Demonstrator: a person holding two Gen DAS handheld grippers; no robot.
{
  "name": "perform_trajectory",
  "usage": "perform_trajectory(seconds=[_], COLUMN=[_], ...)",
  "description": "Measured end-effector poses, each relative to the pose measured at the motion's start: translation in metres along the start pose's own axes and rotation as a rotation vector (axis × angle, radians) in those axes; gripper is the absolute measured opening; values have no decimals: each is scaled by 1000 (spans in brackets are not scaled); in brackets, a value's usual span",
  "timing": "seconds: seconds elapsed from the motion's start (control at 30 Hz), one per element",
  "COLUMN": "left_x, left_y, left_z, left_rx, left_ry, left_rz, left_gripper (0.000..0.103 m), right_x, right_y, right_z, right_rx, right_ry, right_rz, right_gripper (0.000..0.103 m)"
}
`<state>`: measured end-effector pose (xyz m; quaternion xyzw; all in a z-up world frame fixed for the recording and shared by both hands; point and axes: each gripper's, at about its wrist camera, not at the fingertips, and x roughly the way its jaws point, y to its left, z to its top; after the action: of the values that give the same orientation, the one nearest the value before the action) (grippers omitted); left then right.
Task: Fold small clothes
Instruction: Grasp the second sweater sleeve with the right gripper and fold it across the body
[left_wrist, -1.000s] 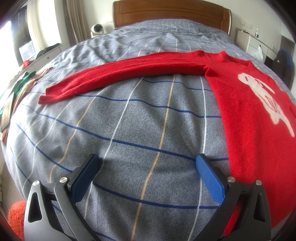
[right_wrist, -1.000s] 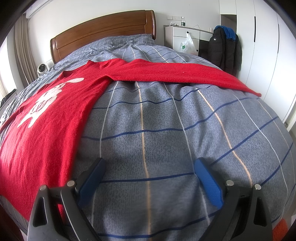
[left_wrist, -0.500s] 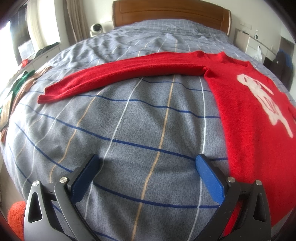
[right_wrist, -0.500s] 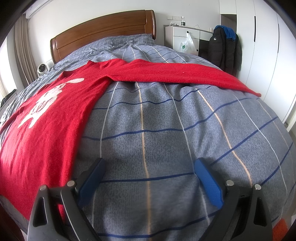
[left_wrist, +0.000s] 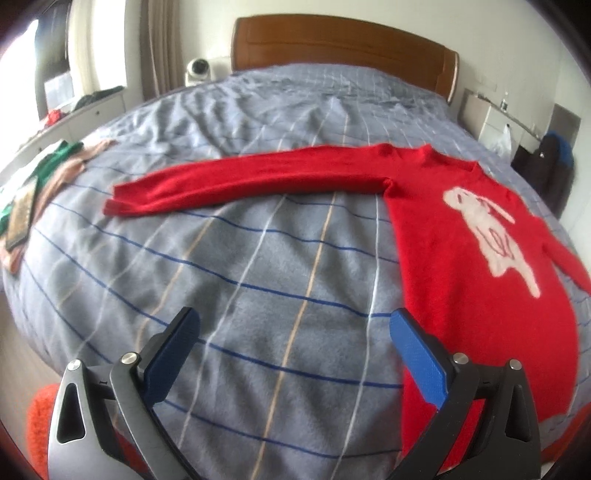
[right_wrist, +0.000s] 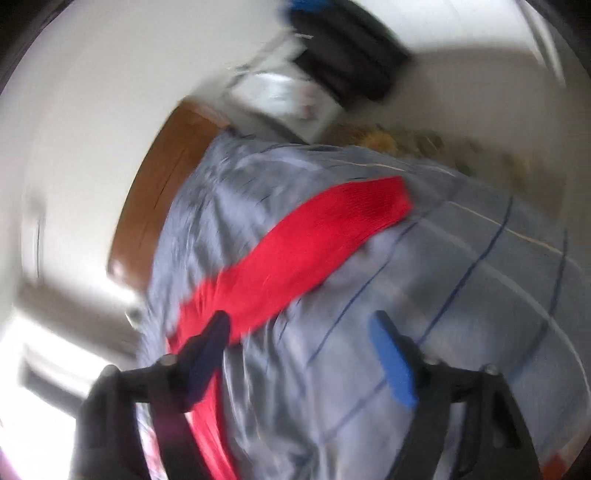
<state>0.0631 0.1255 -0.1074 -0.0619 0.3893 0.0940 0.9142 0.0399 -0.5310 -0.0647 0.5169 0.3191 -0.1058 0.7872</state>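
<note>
Both tongs spread, left tongs (left_wrist: 293, 334) over bare duvet (left_wrist: 258, 266) beside red sweater (left_wrist: 480, 266), right tongs (right_wrist: 299, 332) near sleeve (right_wrist: 295, 251).

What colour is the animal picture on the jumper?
Pale pinkish-white, on the red knitted jumper. The animal picture shows best in the left wrist view.

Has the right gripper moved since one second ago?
Yes. The right gripper has swung and rolled: the headboard, earlier level at top, now stands tilted at left, blurred.
</note>
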Motion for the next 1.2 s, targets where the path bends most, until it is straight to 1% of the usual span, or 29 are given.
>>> perform_trajectory(seconds=[0.03, 0.1, 0.13, 0.17, 0.2, 0.27, 0.3, 0.33, 0.37, 0.43, 0.47, 0.53, 0.57, 0.6, 0.63, 0.67, 0.7, 0.73, 0.77, 0.8, 0.83, 0.87, 0.9, 0.93, 0.97, 1.07, 1.13, 1.17, 1.2], left_x=[1, 4, 6, 9, 9, 13, 12, 12, 13, 15, 17, 20, 21, 22, 23, 23, 24, 25, 27, 28, 30, 31, 32, 32, 33, 32, 34, 35, 36], left_y=[0, 2, 4, 5, 7, 11, 13, 16, 18, 21, 22, 24, 25, 25, 26, 26, 27, 28, 30, 31, 33, 35, 37, 39, 41, 44, 42, 40, 38], left_z=[0, 0, 0, 0, -1, 0, -2, -2, -2, -2, -2, 0, 0, 1, 1, 0, -1, -1, -1, -2, -2, -3, -3, -3, -3, -3, -3, -3, -3], left_rx=[6, 9, 5, -1, -7, -15, -17, -22, -27, -38, -45, -61, -65, -67, -69, -70, -70, -70, -72, -74, -78, -83, -90, -98, -107, -126, -124, -119, -111], left_ry=[0, 8, 11, 15, 17, 19, 18, 13, 9, 10, 12, 15, 14, 13, 12, 12, 16, 22, 31, 38, 48, 54, 61, 66, 69, 71, 72, 73, 72], left_rz=[10, 31, 38, 45, 50, 64, 68, 72, 74, 75, 73, 64, 62, 61, 59, 58, 60, 62, 66, 69, 72, 72, 72, 69, 65, 48, 44, 46, 49], left_gripper=[103, 103, 103, 103, 103, 103, 103, 103, 103, 102, 103, 102, 102, 102, 102, 102, 102, 102, 102, 102, 102, 102, 102, 102, 102, 102, 103, 103, 103], right_x=[7, 23, 27, 33, 38, 48, 52, 50, 49, 44, 41, 41, 45, 48, 57, 63, 79, 87, 101, 117, 133, 159, 177, 188, 199, 199, 189, 179, 175], right_y=[-8, -16, -16, -16, -15, -10, -5, 4, 19, 61, 102, 160, 207, 233, 274, 295, 330, 345, 363, 377, 386, 392, 390, 385, 376, 351, 328, 310, 303], right_z=[9, 21, 26, 31, 35, 41, 43, 44, 45, 43, 39, 25, 8, -5, -29, -45, -75, -93, -120, -146, -171, -202, -224, -236, -250, -259, -250, -239, -233], right_rx=[44, 115, 130, 143, 143, 120, 99, 71, 28, -89, -192, -329, -427, -480, -567, -613, -691, -728, -776, -817, -844, -857, -843, -823, -777, -733, -757, -785, -802], right_ry=[-12, -31, -34, -50, -68, -70, -58, -68, -79, -99, -107, -97, -69, -48, 0, 31, 89, 118, 159, 206, 261, 368, 460, 511, 561, 590, 567, 533, 507], right_rz=[-9, 7, 11, 11, 7, -14, -57, -84, -92, -75, -41, 21, 81, 114, 167, 191, 224, 237, 251, 265, 278, 293, 303, 308, 321, 328, 282, 242, 212], right_gripper=[60, 56, 51, 49, 44, 25, 4, 4, 4, 4, 4, 4, 4, 4, 4, 4, 4, 4, 4, 5, 8, 14, 44, 71, 72, 71, 71, 71, 71])
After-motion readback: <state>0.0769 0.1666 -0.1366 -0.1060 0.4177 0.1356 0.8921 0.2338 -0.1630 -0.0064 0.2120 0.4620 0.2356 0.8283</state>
